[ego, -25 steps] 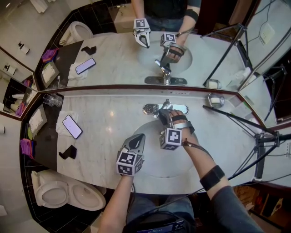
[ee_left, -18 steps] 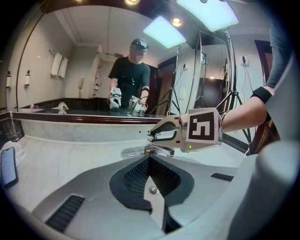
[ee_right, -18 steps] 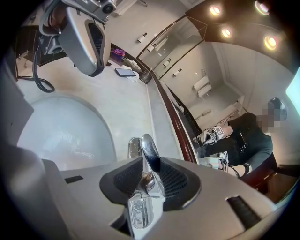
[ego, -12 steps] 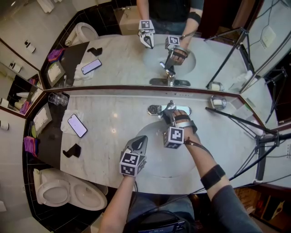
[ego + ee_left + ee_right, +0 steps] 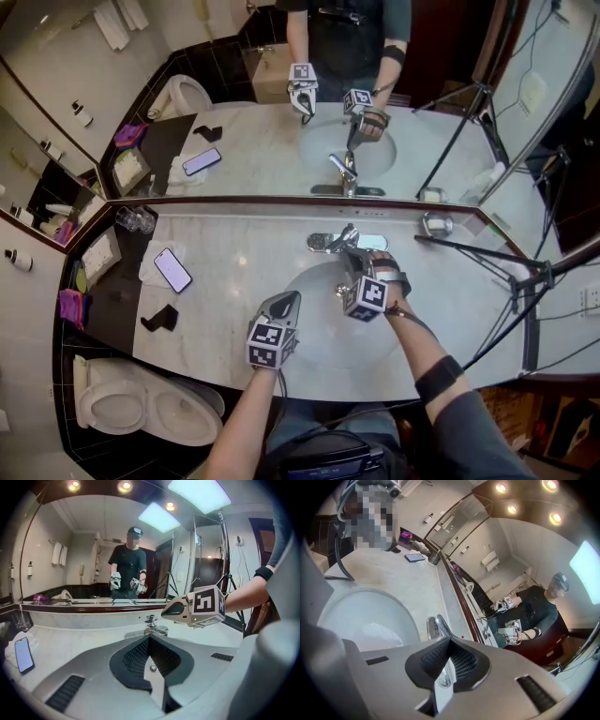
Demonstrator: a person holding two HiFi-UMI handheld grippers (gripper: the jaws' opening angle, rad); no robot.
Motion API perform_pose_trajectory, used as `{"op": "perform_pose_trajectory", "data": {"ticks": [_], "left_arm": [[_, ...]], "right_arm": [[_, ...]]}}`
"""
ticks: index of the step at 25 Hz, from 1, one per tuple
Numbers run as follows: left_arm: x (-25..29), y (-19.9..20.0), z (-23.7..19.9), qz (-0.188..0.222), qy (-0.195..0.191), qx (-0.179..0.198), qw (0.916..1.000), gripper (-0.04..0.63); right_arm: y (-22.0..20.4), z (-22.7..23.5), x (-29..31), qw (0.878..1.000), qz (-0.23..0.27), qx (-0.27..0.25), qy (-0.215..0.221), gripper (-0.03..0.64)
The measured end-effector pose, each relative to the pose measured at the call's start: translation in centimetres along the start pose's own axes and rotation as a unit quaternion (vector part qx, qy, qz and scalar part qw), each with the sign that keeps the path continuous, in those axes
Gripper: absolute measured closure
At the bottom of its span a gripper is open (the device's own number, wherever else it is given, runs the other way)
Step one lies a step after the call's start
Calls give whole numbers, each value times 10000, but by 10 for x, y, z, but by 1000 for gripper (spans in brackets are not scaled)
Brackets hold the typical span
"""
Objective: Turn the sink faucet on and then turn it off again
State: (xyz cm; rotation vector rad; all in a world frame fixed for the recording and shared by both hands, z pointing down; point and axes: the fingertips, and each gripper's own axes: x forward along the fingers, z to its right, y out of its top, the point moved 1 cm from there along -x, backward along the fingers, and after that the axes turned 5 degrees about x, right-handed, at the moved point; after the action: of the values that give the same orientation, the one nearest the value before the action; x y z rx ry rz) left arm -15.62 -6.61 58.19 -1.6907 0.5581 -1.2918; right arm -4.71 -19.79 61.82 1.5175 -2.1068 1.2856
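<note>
Right gripper (image 5: 351, 258) rose, shut, near faucet (image 5: 323, 243); phone (image 5: 172, 270) far left.

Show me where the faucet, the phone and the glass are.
faucet (image 5: 320, 243): head view, left end of its chrome base plate.
phone (image 5: 172, 270): head view, middle of its screen.
glass (image 5: 137, 220): head view, its clear body, near the mirror.

Bright ceiling spots (image 5: 553, 517) w/ glare; fisheye edges dark, warped; head view sharp.
</note>
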Motion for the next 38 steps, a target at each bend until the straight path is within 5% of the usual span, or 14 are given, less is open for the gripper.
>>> {"op": "perform_pose_trajectory", "data": {"ticks": [12,20,27,35,38], "left_arm": [[-40,18,16,308,-91,-35,9995,594],[-58,24,30,373,-232,-17,9990,594],[-65,27,39,408,-304,24,9987,594],[-73,29,46,583,-369,-140,9975,594],[-76,30,47,651,-358,-179,9971,594]], "right_arm": [[-28,15,-122,9852,128,1637,-495,600],[-61,11,-183,9408,389,3311,-611,600],[-83,4,-213,9213,423,3809,-663,600],[-110,-6,-232,8749,695,4755,-610,600],[-119,-12,-235,8682,746,4866,-626,600]]}}
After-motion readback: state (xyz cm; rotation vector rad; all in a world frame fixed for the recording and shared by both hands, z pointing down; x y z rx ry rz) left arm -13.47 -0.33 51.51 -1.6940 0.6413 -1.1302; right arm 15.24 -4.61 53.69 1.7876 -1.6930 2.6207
